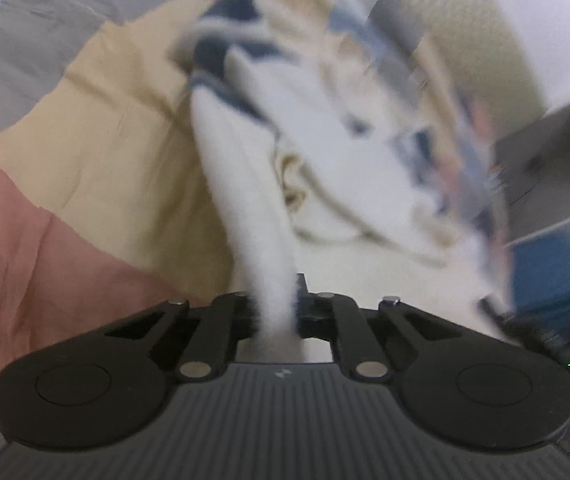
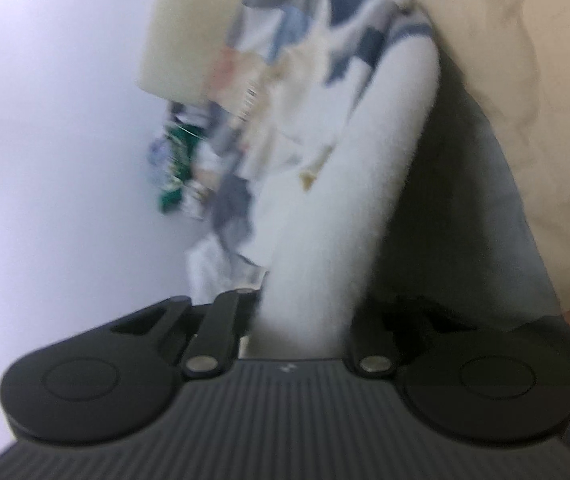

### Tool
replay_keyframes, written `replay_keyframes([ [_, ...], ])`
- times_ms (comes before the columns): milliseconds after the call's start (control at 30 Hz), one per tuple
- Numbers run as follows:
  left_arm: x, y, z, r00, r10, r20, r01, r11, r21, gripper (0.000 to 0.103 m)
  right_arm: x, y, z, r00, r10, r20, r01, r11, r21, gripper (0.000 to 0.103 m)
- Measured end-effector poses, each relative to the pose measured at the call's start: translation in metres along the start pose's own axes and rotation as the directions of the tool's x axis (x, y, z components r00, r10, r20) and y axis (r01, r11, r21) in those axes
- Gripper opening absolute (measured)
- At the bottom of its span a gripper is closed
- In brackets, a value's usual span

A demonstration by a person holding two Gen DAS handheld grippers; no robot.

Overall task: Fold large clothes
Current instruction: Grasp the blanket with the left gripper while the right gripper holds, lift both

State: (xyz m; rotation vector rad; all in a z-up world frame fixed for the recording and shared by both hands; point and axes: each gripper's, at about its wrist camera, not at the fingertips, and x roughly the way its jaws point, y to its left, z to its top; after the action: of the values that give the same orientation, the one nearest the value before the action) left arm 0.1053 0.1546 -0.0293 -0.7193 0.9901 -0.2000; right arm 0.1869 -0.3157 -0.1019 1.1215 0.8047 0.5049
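Observation:
A large white fleecy garment with dark blue patterned trim lies bunched on a patchwork bed cover. In the left wrist view a narrow white fold of it runs down between the jaws of my left gripper, which is shut on it. In the right wrist view a thicker white roll of the same garment stretches up from my right gripper, whose jaws are pinched on it. Both views are blurred. The fingertips are hidden by the cloth.
The bed cover has grey, cream and pink panels. A grey cabinet and a blue box stand at the right in the left wrist view. A pale wall fills the left of the right wrist view.

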Motion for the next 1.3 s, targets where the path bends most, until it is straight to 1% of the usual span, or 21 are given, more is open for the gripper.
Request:
replay_keyframes([
  [100,-0.041,0.009,0.009,0.992,-0.119,0.051,0.122,0.990,-0.066,0.008,-0.017,0.016,0.002,0.999,0.039,0.022,-0.039,0.999,-0.012,0.018],
  [200,-0.080,0.013,0.010,0.972,-0.214,0.097,0.224,0.969,-0.105,0.008,-0.040,0.037,-0.001,0.998,0.050,0.036,-0.049,0.998,-0.039,0.019],
  [300,-0.115,0.012,-0.001,0.950,-0.284,0.128,0.297,0.950,-0.099,0.008,-0.067,0.063,-0.011,0.999,0.050,0.013,-0.049,0.994,-0.097,0.019],
  [367,-0.131,0.008,-0.012,0.942,-0.299,0.155,0.313,0.947,-0.078,0.008,-0.086,0.074,-0.019,0.999,0.046,0.005,-0.045,0.988,-0.148,0.019],
  [433,-0.143,0.005,-0.029,0.940,-0.300,0.166,0.311,0.950,-0.044,0.008,-0.102,0.079,-0.031,0.999,0.040,0.003,-0.039,0.983,-0.179,0.020],
  [500,-0.145,0.005,-0.044,0.943,-0.293,0.156,0.300,0.954,-0.022,0.008,-0.108,0.075,-0.042,1.000,0.012,-0.007,-0.013,0.986,-0.165,0.021],
  [567,-0.141,0.010,-0.056,0.948,-0.286,0.143,0.290,0.957,-0.013,0.008,-0.116,0.061,-0.050,1.000,-0.010,-0.001,0.010,0.994,-0.109,0.021],
  [600,-0.139,0.014,-0.061,0.946,-0.290,0.145,0.296,0.955,-0.018,0.008,-0.119,0.052,-0.053,1.000,-0.017,0.002,0.017,0.996,-0.084,0.021],
  [633,-0.138,0.017,-0.064,0.939,-0.309,0.148,0.317,0.948,-0.030,0.008,-0.122,0.046,-0.053,1.000,-0.021,0.007,0.021,0.997,-0.068,0.021],
  [667,-0.137,0.019,-0.066,0.928,-0.336,0.159,0.345,0.938,-0.033,0.008,-0.123,0.044,-0.054,1.000,-0.023,0.012,0.024,0.998,-0.060,0.021],
  [733,-0.133,0.021,-0.065,0.912,-0.365,0.187,0.375,0.927,-0.021,0.009,-0.123,0.043,-0.049,1.000,-0.011,0.029,0.013,0.998,-0.065,0.021],
  [800,-0.126,0.017,-0.055,0.900,-0.380,0.215,0.396,0.917,-0.037,0.009,-0.120,0.046,-0.038,0.999,0.000,0.053,0.003,0.998,-0.064,0.021],
  [833,-0.125,0.011,-0.048,0.895,-0.382,0.232,0.397,0.918,-0.018,0.009,-0.116,0.051,-0.031,0.998,0.004,0.062,0.000,0.998,-0.067,0.021],
  [933,-0.117,-0.014,-0.016,0.883,-0.357,0.303,0.356,0.932,0.060,0.009,-0.104,0.065,-0.006,0.997,0.012,0.080,-0.005,0.996,-0.092,0.021],
  [1000,-0.106,-0.030,0.009,0.873,-0.340,0.350,0.334,0.939,0.080,0.009,-0.083,0.079,0.019,0.995,0.020,0.095,-0.009,0.993,-0.118,0.021],
  [1067,-0.087,-0.043,0.036,0.862,-0.326,0.389,0.315,0.944,0.094,0.009,-0.070,0.084,0.043,0.993,0.008,0.118,0.005,0.994,-0.107,0.021],
  [1100,-0.075,-0.050,0.050,0.857,-0.308,0.413,0.291,0.951,0.105,0.009,-0.057,0.089,0.058,0.991,-0.010,0.135,0.025,0.994,-0.110,0.021],
  [1133,-0.062,-0.056,0.064,0.853,-0.278,0.441,0.249,0.961,0.125,0.009,-0.044,0.093,0.071,0.988,-0.023,0.150,0.042,0.992,-0.121,0.021],
  [1200,-0.033,-0.061,0.089,0.845,-0.251,0.471,0.227,0.968,0.110,0.009,-0.020,0.095,0.093,0.985,-0.033,0.168,0.059,0.987,-0.151,0.021],
  [1233,-0.020,-0.062,0.100,0.844,-0.248,0.475,0.224,0.969,0.107,0.009,-0.007,0.092,0.105,0.981,-0.045,0.189,0.075,0.985,-0.153,0.021],
  [1300,0.008,-0.060,0.119,0.850,-0.230,0.474,0.203,0.973,0.108,0.010,0.018,0.081,0.125,0.973,-0.071,0.222,0.107,0.982,-0.153,0.021],
])
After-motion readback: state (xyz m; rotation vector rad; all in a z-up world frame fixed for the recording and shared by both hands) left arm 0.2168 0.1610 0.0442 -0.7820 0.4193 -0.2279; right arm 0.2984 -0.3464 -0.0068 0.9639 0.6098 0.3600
